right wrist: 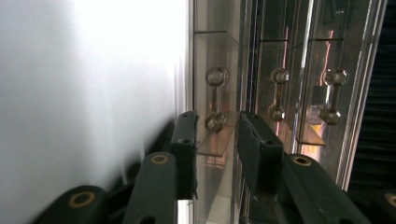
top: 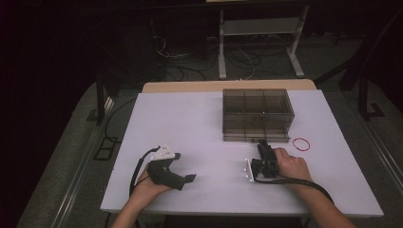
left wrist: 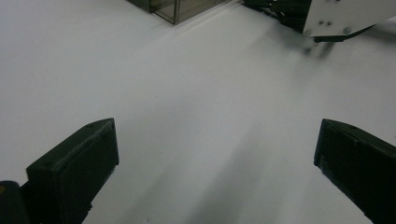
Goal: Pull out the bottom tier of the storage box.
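**Right gripper lines up on a drawer knob of the clear box**

The right gripper sits at the front face of the smoky clear drawer box at the far centre of the white table. In the right gripper view its fingers stand narrowly apart on either side of the near drawer knob, a small clear dumbbell-shaped handle, and they do not look closed on it yet. Two more knobs sit further along.

Here is the risk, as I judge it: that knob is small, smooth and transparent, so a squeeze slightly off-centre could slip off it. The box also looks light, so a pull might drag the whole unit across the table instead of sliding the drawer out, since nothing braces it.

The right hand is rolled on its side, with the forearm coming in from the lower right and the cable trailing behind. The left gripper rests low at the near left, well apart from the box, its fingers spread wide over bare table and holding nothing. A red rubber band lies just right of the box.
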`<state>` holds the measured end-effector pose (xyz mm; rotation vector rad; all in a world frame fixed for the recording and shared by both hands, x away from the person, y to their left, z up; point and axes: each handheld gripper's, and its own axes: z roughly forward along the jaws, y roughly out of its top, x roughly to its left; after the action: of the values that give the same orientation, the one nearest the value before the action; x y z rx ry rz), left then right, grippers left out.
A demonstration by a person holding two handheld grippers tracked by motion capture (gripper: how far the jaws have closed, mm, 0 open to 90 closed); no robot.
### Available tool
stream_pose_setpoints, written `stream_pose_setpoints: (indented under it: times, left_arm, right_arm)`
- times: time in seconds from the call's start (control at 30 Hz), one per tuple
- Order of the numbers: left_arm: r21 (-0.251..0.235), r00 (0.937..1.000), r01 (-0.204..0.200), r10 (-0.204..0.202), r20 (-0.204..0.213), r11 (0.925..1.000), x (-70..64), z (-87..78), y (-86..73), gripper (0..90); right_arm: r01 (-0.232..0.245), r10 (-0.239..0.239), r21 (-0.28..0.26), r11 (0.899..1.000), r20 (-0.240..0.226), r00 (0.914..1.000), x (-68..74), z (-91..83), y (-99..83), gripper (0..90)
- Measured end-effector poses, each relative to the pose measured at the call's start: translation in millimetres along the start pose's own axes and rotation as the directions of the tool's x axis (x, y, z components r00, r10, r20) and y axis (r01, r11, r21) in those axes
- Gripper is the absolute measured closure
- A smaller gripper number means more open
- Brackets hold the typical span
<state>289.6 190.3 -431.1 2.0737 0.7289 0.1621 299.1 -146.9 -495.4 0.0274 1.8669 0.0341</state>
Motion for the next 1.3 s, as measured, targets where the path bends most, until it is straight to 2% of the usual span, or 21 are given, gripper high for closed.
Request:
stream_pose_setpoints:
  times: [0.17,0.47,0.67,0.83,1.3]
  left_arm:
    - [0.000,1.0000,-0.002,0.002,-0.001,1.0000,-0.4,-0.2,0.3,0.0]
    - [-0.002,1.0000,-0.003,0.003,-0.001,1.0000,-0.3,-0.2,0.2,0.0]
    - [-0.002,1.0000,0.001,-0.001,-0.002,1.0000,0.2,-0.7,-0.2,0.0]
    - [0.001,1.0000,-0.002,0.002,-0.002,1.0000,1.2,-1.0,-0.4,0.0]
    - [0.004,1.0000,-0.002,0.002,0.000,1.0000,1.8,-0.3,-0.4,0.0]
  right_arm:
    - [-0.016,0.016,-0.003,1.000,0.015,0.9998,-2.4,-8.3,-5.0,61.4]
    - [-0.018,0.018,-0.018,1.000,0.003,0.9998,-3.3,-23.5,-4.0,56.2]
    - [-0.014,0.014,-0.019,1.000,0.000,0.9999,-0.7,-22.0,1.2,52.0]
    - [-0.040,0.040,0.000,0.999,-0.013,0.9991,-3.9,-20.1,2.4,47.7]
    - [-0.069,0.069,-0.007,0.998,0.016,0.9975,-8.4,-19.8,2.4,36.8]
